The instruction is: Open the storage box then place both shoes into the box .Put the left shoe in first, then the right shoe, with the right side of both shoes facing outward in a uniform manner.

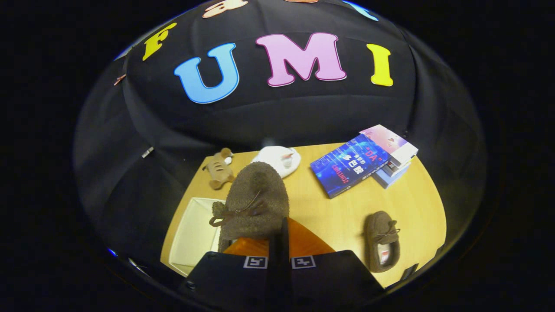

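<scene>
Pinching the brown shoe (pixel 253 201) by its heel, your claw (pixel 279 242) risks dropping it beside the box (pixel 190 234) if the fuzzy fabric slips.

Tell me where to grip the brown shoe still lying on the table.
Grip the second brown shoe at its open collar rim, coming from above: it lies upright, opening up, apart from the books. The gripper is shut on the first brown shoe.

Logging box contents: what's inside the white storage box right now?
The white storage box shows bare floor; the brown shoe pinched in the hand-held gripper covers its near side.
</scene>
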{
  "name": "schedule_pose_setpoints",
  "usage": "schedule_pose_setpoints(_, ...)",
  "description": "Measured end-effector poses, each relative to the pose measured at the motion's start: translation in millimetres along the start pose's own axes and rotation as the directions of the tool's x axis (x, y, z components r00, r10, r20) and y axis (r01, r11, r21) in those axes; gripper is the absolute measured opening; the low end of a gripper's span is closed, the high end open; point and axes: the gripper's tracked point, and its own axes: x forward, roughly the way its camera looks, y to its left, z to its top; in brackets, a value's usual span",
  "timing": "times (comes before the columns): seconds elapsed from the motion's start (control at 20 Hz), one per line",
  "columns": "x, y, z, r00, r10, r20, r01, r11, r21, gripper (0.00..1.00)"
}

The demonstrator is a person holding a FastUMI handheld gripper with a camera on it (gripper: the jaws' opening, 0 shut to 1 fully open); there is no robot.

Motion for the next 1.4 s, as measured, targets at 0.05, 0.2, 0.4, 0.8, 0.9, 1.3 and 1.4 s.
schedule_pose_setpoints(0.05,1,15,-3,1.0,0.012,-0.007,-0.012,1.0,0.01,0.05)
schedule_pose_setpoints(0.2,9,53,-19,0.999,0.031,-0.036,-0.03,0.999,0.034,0.05)
schedule_pose_setpoints(0.4,32,93,-51,0.997,0.03,-0.071,-0.026,0.998,0.051,0.05)
schedule_pose_setpoints(0.8,92,128,-117,0.987,-0.021,-0.159,0.022,1.0,0.008,0.05)
schedule_pose_setpoints(0.9,103,132,-123,0.985,-0.028,-0.168,0.033,0.999,0.024,0.06)
schedule_pose_setpoints(1.3,124,164,-164,0.955,0.078,-0.287,-0.057,0.995,0.082,0.33)
schedule_pose_setpoints(1.4,124,167,-167,0.951,0.088,-0.295,-0.072,0.995,0.067,0.52)
